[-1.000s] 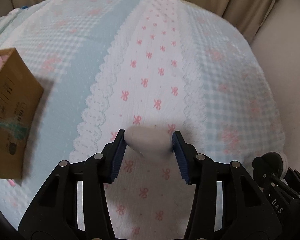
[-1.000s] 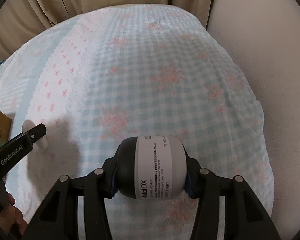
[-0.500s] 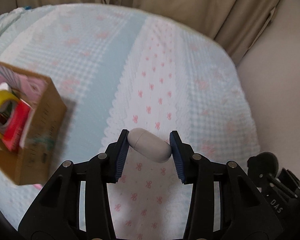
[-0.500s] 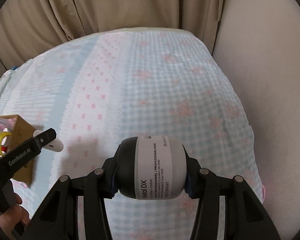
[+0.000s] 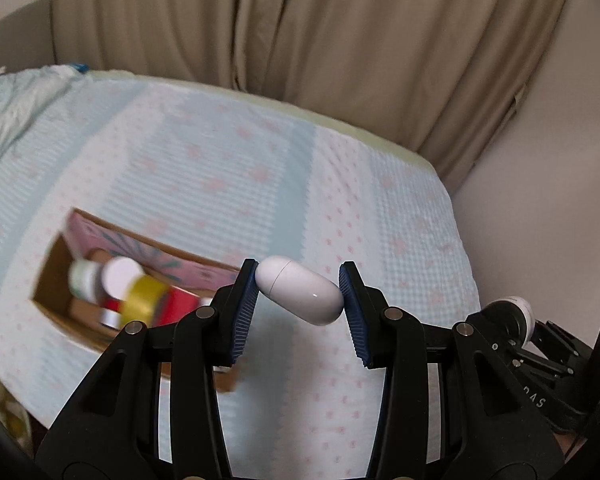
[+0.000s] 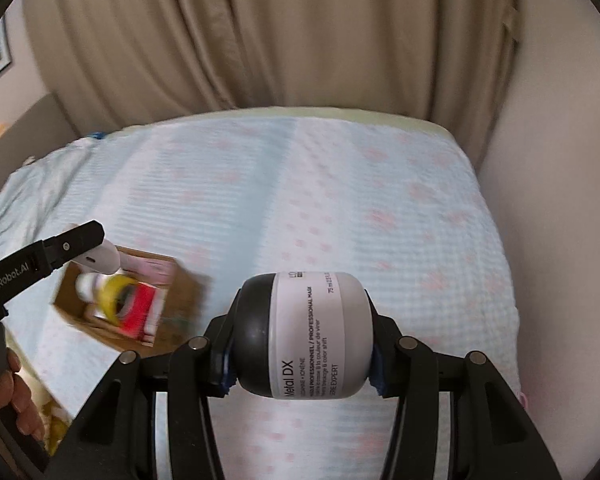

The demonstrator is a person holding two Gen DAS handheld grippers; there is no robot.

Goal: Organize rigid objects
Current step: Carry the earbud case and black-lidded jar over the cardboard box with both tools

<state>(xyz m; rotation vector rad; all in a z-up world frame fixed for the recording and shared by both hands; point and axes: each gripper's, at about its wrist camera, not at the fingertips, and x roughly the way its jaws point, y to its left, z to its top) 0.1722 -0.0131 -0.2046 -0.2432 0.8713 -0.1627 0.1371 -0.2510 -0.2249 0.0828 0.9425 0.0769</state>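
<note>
Beige curtains hang behind a bed spread with a pale blue and pink patterned quilt [image 5: 228, 184], on which an open brown cardboard box [image 5: 56, 280] sits. Above and just right of the box, the left gripper [image 5: 299, 292] clamps a smooth white capsule-shaped plastic case [image 5: 300, 295] slantwise by its ends; its rounded, glossy shell could slip out. Right of the box, the right gripper [image 6: 300, 354] pinches a rounded black-and-white labelled jar [image 6: 304, 334].

both grippers lifted, cardboard box [image 5: 80, 320] now below
</note>
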